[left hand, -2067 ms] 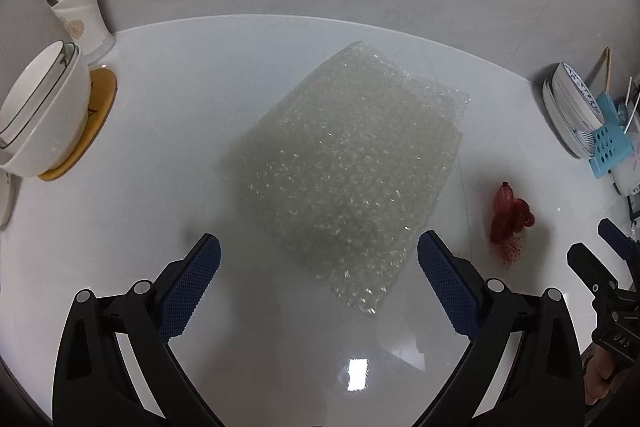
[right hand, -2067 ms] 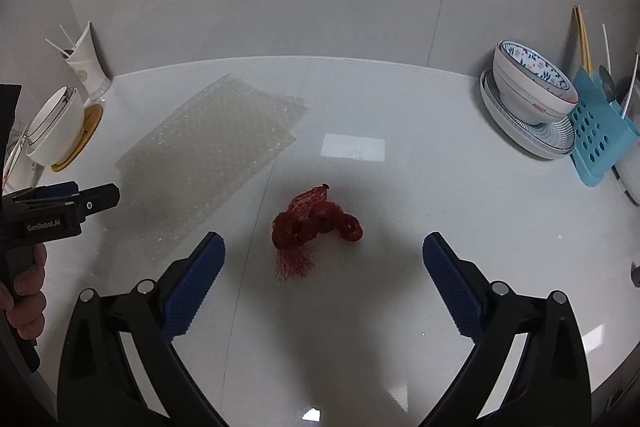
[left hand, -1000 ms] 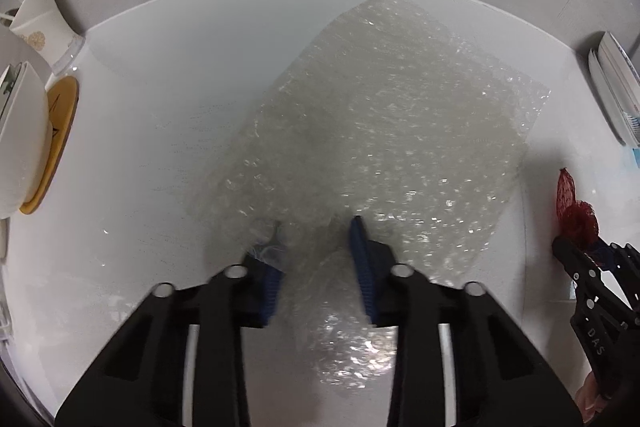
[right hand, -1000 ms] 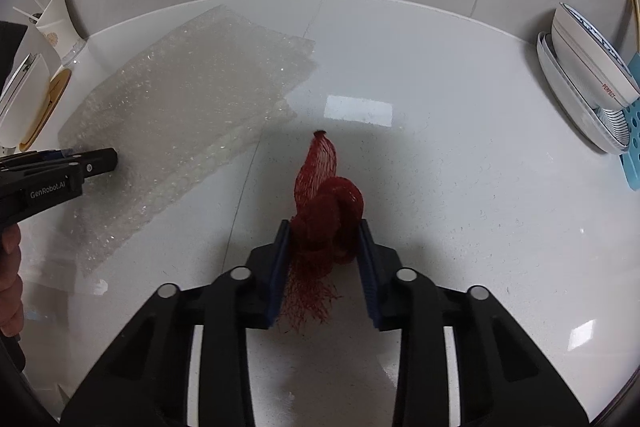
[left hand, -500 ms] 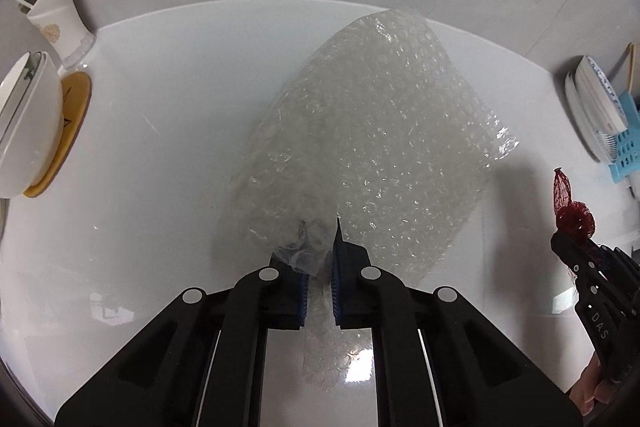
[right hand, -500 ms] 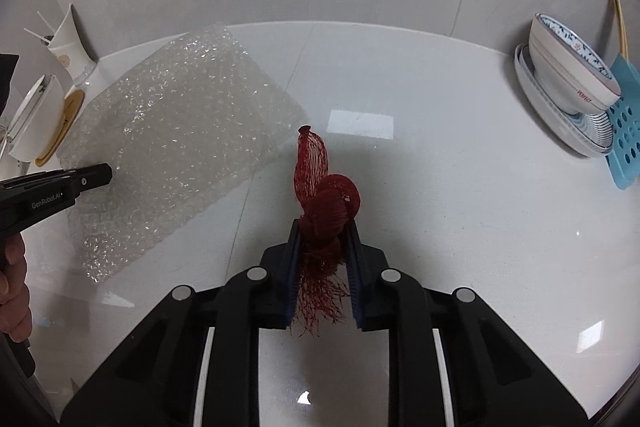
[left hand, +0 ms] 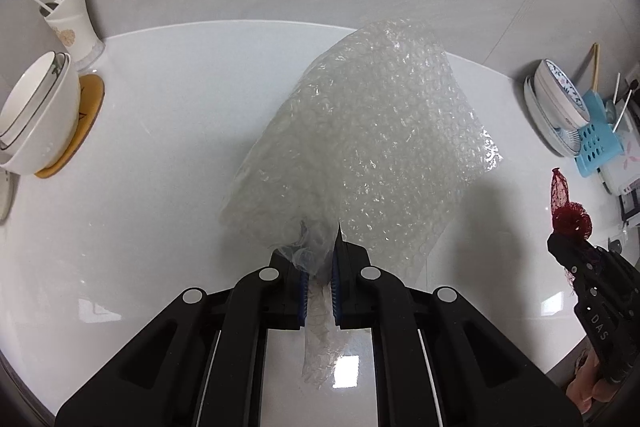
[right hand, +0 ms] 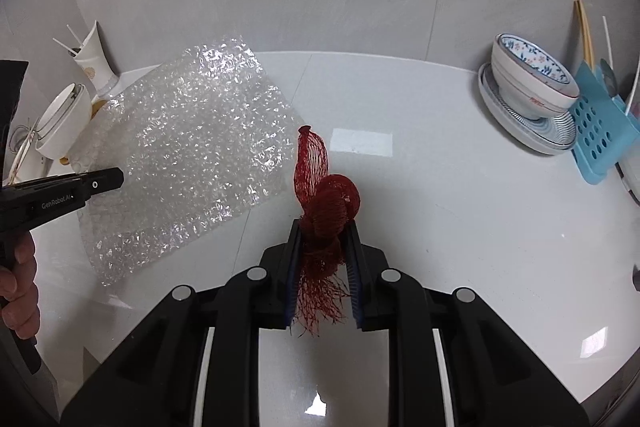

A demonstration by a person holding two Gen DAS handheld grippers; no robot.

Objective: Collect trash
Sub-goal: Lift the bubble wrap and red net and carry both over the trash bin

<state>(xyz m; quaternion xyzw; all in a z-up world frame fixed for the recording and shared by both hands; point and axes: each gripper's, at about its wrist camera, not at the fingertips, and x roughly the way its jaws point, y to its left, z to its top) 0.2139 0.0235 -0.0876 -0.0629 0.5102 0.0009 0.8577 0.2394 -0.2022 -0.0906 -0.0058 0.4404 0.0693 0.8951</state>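
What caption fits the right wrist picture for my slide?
Right gripper clamps a red mesh net bag above the white table, bubble wrap lifted alongside.

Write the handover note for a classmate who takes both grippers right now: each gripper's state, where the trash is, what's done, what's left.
Left gripper: shut on the bubble wrap, pinched at one edge; the sheet hangs off the white table.
Right gripper: shut on the red mesh net, also clear of the table.
Done: both pieces of trash picked up.
Left: carry both to a bin; none shows in either view, so find it first. Steer clear of the white bowls on one side and the patterned bowl on the other.
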